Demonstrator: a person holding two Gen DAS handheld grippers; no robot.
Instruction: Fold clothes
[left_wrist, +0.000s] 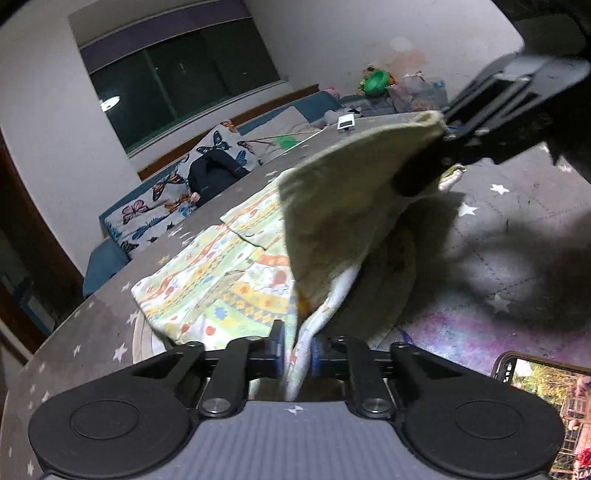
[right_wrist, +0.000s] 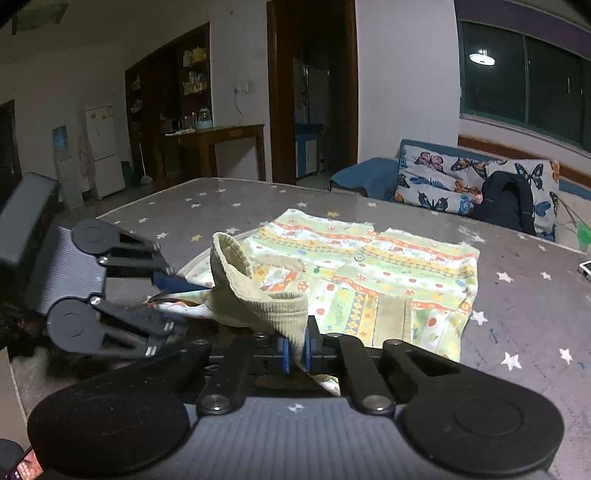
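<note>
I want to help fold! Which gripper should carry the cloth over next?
Probably right. The right gripper already holds the cloth's lifted corner highest, aimed across it. The left gripper pinches the low edge.

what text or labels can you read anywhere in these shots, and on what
None can be read.
Patterned garment: a band of print near the hem looks like lettering, too blurred to read.
Phone screen: shows a picture only, no legible words.
White device on the table: too small to tell.
</note>
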